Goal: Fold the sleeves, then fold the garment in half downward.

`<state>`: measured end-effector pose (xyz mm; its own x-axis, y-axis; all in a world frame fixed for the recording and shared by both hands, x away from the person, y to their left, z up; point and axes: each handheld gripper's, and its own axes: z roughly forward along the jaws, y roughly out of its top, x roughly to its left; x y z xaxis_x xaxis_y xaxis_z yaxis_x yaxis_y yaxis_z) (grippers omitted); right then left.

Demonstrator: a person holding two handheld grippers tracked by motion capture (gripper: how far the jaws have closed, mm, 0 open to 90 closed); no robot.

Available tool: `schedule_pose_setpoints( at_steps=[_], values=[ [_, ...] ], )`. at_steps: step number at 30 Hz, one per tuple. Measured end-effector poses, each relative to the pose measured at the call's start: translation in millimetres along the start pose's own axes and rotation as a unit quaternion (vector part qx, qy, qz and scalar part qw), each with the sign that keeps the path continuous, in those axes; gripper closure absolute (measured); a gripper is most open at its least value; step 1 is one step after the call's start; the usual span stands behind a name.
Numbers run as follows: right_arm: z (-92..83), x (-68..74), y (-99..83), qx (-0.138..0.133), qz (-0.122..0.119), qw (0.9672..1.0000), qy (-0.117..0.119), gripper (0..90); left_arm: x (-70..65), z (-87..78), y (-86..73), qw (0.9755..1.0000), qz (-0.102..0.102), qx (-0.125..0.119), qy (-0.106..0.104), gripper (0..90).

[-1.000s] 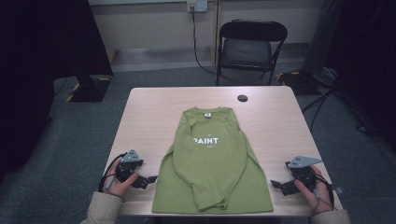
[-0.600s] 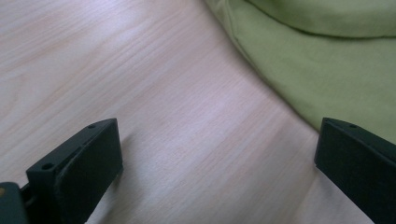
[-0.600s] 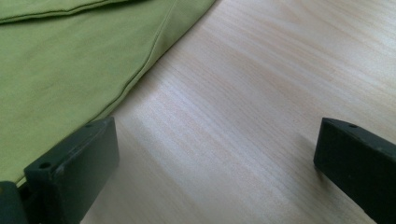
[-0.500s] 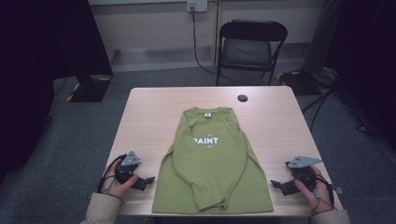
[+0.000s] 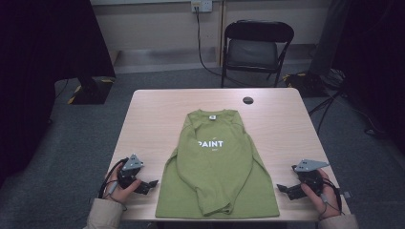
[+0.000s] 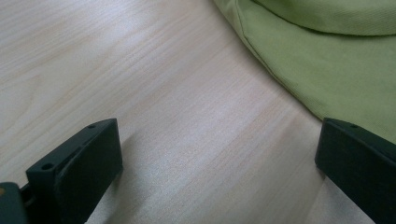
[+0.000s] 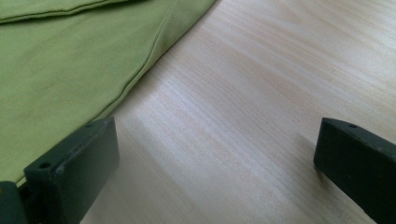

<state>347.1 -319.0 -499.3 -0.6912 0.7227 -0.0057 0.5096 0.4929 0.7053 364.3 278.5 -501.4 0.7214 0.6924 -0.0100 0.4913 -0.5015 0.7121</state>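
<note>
A green long-sleeved shirt (image 5: 216,164) lies flat in the middle of the light wooden table (image 5: 157,114), collar toward the far side and hem at the near edge. Both sleeves are folded inward across the body, and white lettering reading "PAINT" sits on the chest.

The left gripper (image 5: 149,184) rests low at the near left of the table, held in the person's left hand (image 5: 123,187), just beside the shirt's left lower edge. Its jaws are spread wide apart with bare wood between them; in the left gripper view, one jaw seems to sit at or over the very edge of the fabric, though contact is hard to judge from that angle.

The right gripper (image 5: 284,189) sits at the near right, held in the right hand (image 5: 321,194), just beside the shirt's right lower edge. Its jaws are likewise released and wide, nothing between them but tabletop; one jaw lies close against the shirt's hem.

A small dark round object (image 5: 248,100) lies on the far part of the table, well apart from the shirt. A black folding chair (image 5: 258,47) stands beyond the table.
</note>
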Motion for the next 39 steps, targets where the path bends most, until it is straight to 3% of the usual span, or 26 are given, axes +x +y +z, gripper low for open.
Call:
schedule_pose_setpoints(
  at_steps=[18, 20, 21, 25, 29, 34, 39],
  values=[
    [1.6, 0.9, 1.9, 0.001, 0.004, 1.0000, -0.004, 0.0, -1.0, 1.5, 1.5, 0.9998, -0.014, -0.001, 0.013, 0.0],
    [2.0, 0.9, 2.3, 0.001, 0.005, 1.0000, -0.004, 0.0, -0.6, 2.1, 2.4, 0.9994, -0.024, 0.000, 0.023, 0.0],
    [2.2, 1.1, 2.6, 0.001, 0.006, 1.0000, -0.005, 0.0, -0.2, 2.5, 2.9, 0.9989, -0.038, -0.005, 0.026, 0.1],
    [1.7, 0.9, 5.5, 0.005, 0.013, 0.9998, -0.010, 3.6, 1.3, 2.1, 5.0, 0.9980, -0.060, -0.015, 0.014, 1.0],
    [-0.1, 2.2, 17.4, -0.015, 0.020, 0.9995, -0.019, 6.4, -6.2, 2.0, 23.1, 0.9982, -0.047, -0.033, 0.017, 2.4],
    [7.9, 5.3, 38.9, -0.053, 0.024, 0.9981, -0.021, 11.5, -15.6, 13.2, 47.0, 0.9992, -0.017, -0.034, 0.009, 7.3],
    [23.6, 6.2, 51.9, -0.061, 0.041, 0.9973, -0.005, 24.9, -16.0, 31.8, 57.5, 0.9988, -0.034, -0.035, 0.004, 15.1]
  ],
)
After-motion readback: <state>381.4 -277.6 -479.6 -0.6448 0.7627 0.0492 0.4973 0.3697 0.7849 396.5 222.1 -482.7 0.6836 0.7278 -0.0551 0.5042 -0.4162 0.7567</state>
